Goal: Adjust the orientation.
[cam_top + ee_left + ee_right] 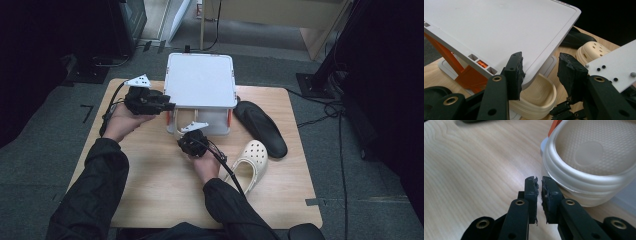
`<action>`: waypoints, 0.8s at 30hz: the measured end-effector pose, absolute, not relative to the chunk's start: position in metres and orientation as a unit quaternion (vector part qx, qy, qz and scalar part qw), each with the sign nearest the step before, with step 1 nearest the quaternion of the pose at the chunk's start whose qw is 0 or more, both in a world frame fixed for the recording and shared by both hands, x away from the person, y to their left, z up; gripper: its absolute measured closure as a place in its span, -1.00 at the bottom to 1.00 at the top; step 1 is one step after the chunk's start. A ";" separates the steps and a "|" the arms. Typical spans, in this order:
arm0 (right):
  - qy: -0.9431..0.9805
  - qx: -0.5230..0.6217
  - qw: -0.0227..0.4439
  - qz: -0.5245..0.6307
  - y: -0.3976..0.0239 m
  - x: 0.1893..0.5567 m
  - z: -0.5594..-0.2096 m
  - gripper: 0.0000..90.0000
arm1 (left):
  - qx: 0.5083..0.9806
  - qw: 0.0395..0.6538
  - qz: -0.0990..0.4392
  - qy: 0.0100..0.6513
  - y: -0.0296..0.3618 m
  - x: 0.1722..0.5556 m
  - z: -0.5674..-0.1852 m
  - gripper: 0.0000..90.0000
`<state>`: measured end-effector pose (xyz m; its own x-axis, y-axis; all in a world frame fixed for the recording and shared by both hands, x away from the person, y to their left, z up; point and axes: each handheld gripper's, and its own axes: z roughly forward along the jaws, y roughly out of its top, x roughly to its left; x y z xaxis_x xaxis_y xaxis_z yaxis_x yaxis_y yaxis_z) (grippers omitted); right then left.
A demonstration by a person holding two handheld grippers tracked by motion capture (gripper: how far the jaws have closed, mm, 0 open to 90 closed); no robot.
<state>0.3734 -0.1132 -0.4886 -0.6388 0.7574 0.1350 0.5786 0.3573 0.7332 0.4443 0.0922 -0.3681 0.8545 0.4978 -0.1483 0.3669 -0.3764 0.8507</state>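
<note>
1. We see the left hand (122, 120) raised at the left side of the white box (200, 87), forearm slanting up from the bottom left, with the left gripper (167, 106) pointing level at the box's lid (499, 27).
2. Its jaws stand about half open – the lid's corner edge lies between them, against the left pad; we cannot tell whether the right pad touches it.
3. The lid is tilted up on orange hinges (461, 72), with a cream clog (537, 96) inside the box beneath it.
4. The right hand (206, 165) sits low at the box's near side, its right gripper (539, 185) pinched nearly shut on nothing, just beside the clog's heel (584, 182).
5. A second cream clog (250, 162) and a black insole (262, 127) lie on the wooden table (150, 185) to the right.
</note>
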 end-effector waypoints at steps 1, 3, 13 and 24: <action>0.815 0.410 0.114 0.393 -0.113 0.375 -0.488 0.82 | 0.827 0.493 0.067 0.261 0.092 0.444 -0.368 0.24; 0.813 0.410 0.113 0.397 -0.112 0.379 -0.489 0.81 | 0.826 0.494 0.067 0.262 0.092 0.444 -0.368 0.24; 0.812 0.400 0.119 0.408 -0.108 0.387 -0.493 0.71 | 0.827 0.493 0.067 0.262 0.092 0.444 -0.368 0.23; 0.809 0.390 0.087 0.431 -0.117 0.361 -0.470 0.54 | 0.819 0.502 0.044 0.276 0.094 0.446 -0.367 0.19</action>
<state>0.3609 -0.1174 -0.4700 -0.6807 0.7058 0.1961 0.5566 0.3243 0.7649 0.4457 0.0941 -0.3673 0.8435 0.4964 -0.2052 0.4082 -0.3440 0.8456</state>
